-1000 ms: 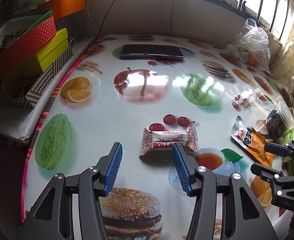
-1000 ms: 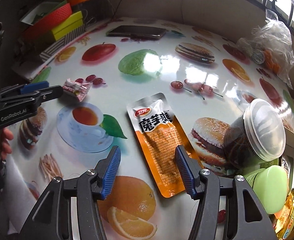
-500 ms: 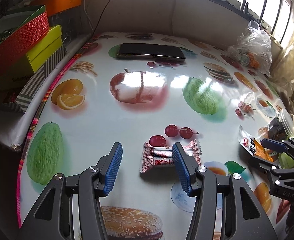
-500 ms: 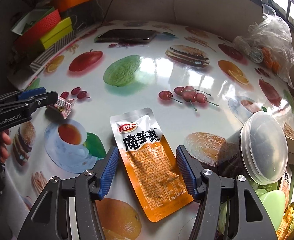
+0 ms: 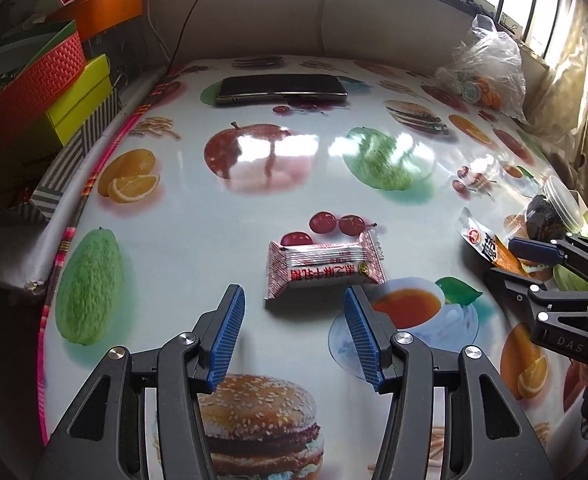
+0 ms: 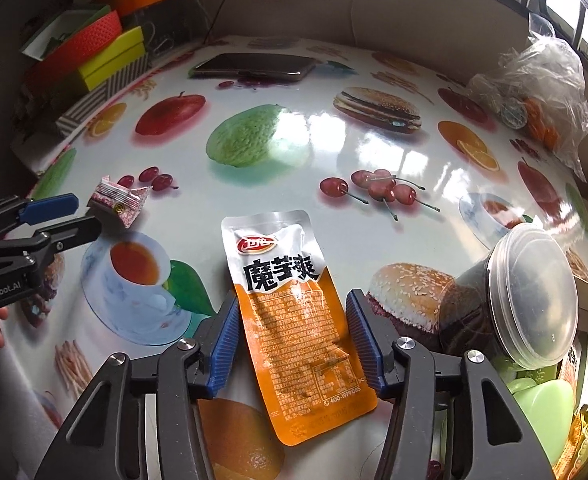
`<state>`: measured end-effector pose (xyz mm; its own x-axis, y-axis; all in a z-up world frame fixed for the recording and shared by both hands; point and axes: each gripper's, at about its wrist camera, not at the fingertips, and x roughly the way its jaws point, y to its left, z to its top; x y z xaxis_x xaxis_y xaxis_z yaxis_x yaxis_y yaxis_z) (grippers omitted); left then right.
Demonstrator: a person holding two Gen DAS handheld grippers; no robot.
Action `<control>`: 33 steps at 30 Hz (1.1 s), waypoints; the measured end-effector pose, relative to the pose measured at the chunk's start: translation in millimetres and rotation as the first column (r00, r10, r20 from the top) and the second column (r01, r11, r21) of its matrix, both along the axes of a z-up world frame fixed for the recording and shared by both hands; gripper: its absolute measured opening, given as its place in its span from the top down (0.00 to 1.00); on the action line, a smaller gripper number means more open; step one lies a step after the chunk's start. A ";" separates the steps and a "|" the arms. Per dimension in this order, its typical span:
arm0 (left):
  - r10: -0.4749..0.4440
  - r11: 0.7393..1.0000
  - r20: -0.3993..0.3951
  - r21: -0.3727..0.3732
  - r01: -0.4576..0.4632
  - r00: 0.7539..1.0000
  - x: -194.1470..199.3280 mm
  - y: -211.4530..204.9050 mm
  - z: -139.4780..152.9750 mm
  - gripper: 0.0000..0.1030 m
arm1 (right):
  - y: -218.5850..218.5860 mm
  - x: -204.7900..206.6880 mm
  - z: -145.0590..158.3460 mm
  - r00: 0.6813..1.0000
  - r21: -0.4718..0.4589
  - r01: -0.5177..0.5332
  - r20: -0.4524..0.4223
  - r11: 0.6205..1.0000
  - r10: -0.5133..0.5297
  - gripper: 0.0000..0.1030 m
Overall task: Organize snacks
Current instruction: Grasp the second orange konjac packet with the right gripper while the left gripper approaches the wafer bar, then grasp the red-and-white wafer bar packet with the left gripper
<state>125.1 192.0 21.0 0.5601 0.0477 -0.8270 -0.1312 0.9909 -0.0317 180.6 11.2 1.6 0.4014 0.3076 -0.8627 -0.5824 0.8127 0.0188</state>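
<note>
Here my left claw gaped short of the wafer; right claw gaped astride the pouch on the table.

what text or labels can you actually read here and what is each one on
"魔芋爽": large black characters on the orange snack pouch.
"400-1999 065": small print near that pouch's bottom edge; the block above it is too fine to read.
"GenRobot.AI": on the left claw body.
"DAS": on the right claw body.
Red and white wrapped snack: red characters, upside down, too blurred to read.
Red oval logo on the pouch: unreadable.
</note>
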 end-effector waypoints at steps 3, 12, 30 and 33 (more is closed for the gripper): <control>-0.020 0.999 0.023 0.031 0.019 1.000 1.4 1.8 8.7 0.48 | -0.1 -3.1 0.2 1.000 0.003 0.002 0.008 1.000 -0.002 0.53; -0.223 0.965 -0.022 0.137 0.223 0.975 22.1 -17.9 2.2 0.48 | -2.2 -7.7 -0.4 1.000 0.027 0.015 0.025 1.000 -0.016 0.56; -0.300 0.945 -0.075 0.111 0.307 0.951 40.1 -29.9 -12.6 0.48 | -5.5 -8.7 -0.3 0.999 0.058 0.033 0.015 0.998 -0.034 0.56; -0.299 0.949 -0.071 0.079 0.304 0.952 39.2 -30.3 -13.0 0.58 | -5.5 -8.7 -0.1 0.999 0.062 0.033 0.016 0.998 -0.034 0.56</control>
